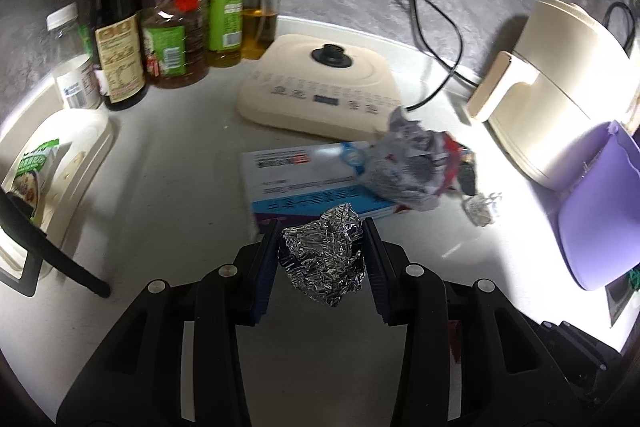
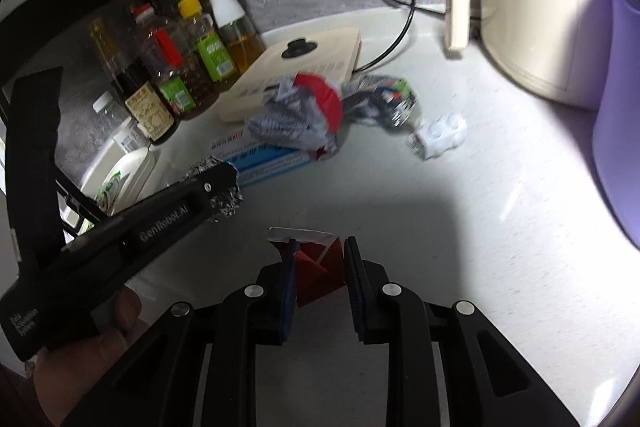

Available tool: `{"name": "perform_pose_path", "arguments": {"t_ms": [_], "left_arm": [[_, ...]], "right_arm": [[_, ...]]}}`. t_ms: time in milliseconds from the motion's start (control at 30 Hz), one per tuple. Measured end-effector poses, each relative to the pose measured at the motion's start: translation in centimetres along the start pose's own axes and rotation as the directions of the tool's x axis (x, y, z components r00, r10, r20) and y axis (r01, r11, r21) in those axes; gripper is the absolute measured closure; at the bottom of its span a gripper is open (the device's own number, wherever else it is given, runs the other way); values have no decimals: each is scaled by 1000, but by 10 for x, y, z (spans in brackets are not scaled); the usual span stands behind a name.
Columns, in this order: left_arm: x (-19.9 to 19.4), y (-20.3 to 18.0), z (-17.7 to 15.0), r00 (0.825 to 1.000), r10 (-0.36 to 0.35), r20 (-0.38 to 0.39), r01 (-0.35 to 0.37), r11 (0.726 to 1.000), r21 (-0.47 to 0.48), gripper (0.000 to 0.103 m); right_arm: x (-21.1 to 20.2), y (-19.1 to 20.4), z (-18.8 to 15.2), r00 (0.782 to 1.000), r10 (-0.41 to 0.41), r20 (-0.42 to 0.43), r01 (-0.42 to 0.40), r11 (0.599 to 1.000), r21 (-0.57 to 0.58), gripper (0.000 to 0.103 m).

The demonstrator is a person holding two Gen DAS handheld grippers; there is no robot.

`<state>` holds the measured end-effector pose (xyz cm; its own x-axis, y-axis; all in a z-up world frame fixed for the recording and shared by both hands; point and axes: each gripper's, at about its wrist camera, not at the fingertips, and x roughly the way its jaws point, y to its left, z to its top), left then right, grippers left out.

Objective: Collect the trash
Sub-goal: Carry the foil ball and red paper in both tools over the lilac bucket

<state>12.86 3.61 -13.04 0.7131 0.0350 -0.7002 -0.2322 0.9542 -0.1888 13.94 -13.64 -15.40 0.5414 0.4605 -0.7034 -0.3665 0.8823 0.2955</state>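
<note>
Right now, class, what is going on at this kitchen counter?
A person is clearing trash off a white counter with a handheld gripper in each hand. The left gripper is clamped on a crumpled ball of aluminium foil. The right gripper has a red piece of packaging between its fingers. Still lying on the counter are a crumpled grey-and-red wrapper on a blue-and-white box, and a white blister pack.

Crumpled bag on box; bottles behind, left.
</note>
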Motion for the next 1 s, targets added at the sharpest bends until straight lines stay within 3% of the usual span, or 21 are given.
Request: {"name": "perform_pose_path", "arguments": {"t_ms": [533, 1000], "left_arm": [[-41, -56, 34, 990, -96, 99, 86, 991, 101, 62], [-71, -120, 59, 953, -242, 180, 212, 962, 174, 62]], "right_arm": [[-82, -33, 34, 980, -73, 187, 59, 995, 81, 80], [-165, -65, 62, 910, -212, 355, 169, 974, 148, 80]]}}
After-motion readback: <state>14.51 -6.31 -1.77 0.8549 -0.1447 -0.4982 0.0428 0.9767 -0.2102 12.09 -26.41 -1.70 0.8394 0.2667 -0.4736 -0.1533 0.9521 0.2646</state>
